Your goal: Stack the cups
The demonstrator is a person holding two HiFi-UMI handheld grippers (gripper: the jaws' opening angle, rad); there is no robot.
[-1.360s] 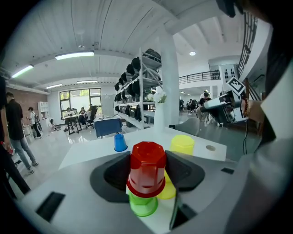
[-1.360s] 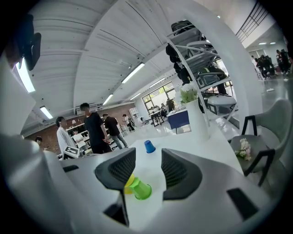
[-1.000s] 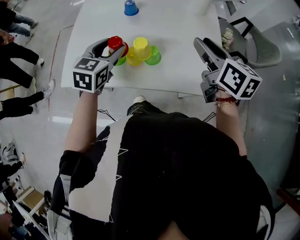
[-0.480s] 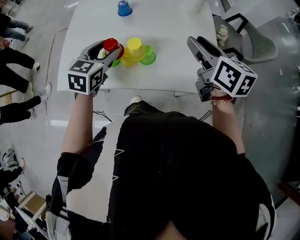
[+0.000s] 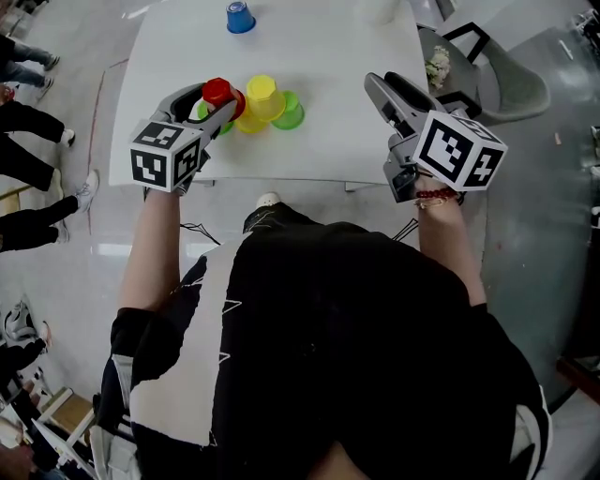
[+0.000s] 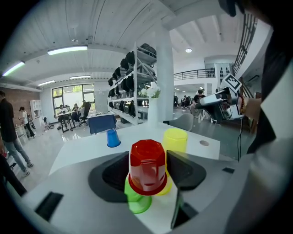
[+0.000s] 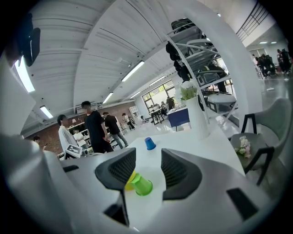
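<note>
At the near edge of a white desk, the left tongs bracket an upside-down red cup. Their jaws have just been opening. The pads stand close beside the cup's sides and do not seem to squeeze it, so the cup appears to rest on its own. It sits astride two upside-down cups in the row below, a green cup on the left and a yellow cup on the right. Beside the red cup, on the same upper level, stands a second yellow cup. A second green cup ends the bottom row on the right. Judging from this, the red cup is being let go as part of a pyramid's middle tier, and the tongs can likely back away without tipping it. A blue cup stands alone at the desk's far edge, well apart from the stack, and looks like the piece left to place. The right tongs hover off to the right, partly open with nothing between the pads, well apart from the cups.
</note>
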